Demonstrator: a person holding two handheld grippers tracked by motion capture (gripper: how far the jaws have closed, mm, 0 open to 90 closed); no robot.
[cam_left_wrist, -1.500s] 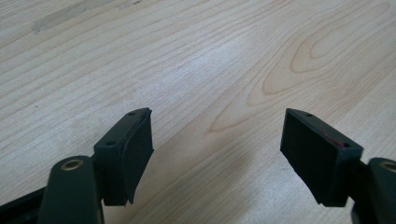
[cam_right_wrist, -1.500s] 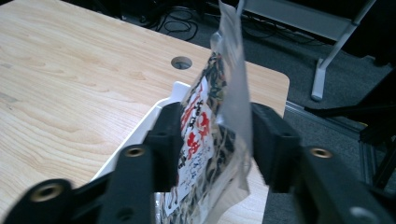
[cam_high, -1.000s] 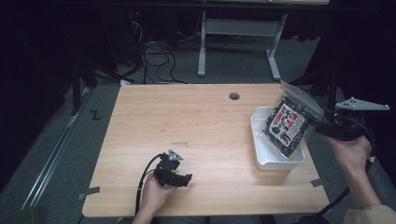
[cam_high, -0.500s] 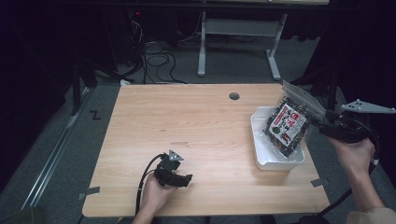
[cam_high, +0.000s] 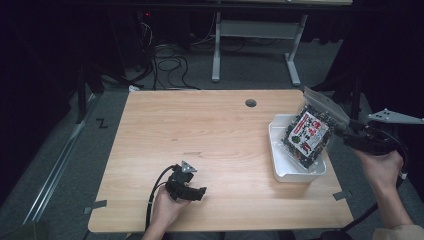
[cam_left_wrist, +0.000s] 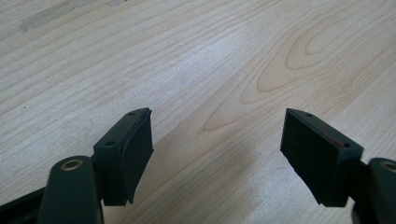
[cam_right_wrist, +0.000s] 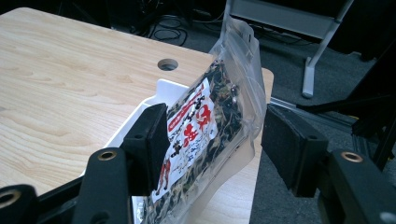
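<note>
Right gripper (cam_right_wrist: 210, 144) spread around packet (cam_right_wrist: 205, 140) over tray (cam_right_wrist: 154, 95).

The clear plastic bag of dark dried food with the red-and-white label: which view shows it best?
The right gripper view: the clear plastic bag appears close, label readable, between open jaws. The high view shows it small, over the white tray.

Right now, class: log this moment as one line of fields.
left gripper: open, over bare table | right gripper: fingers open around snack bag | bag: tilted in white tray

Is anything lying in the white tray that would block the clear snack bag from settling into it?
Nothing visible does. The clear plastic snack bag with the red label leans in the white plastic tray, between the open jaws of the right gripper; the tray's visible parts look bare.
</note>
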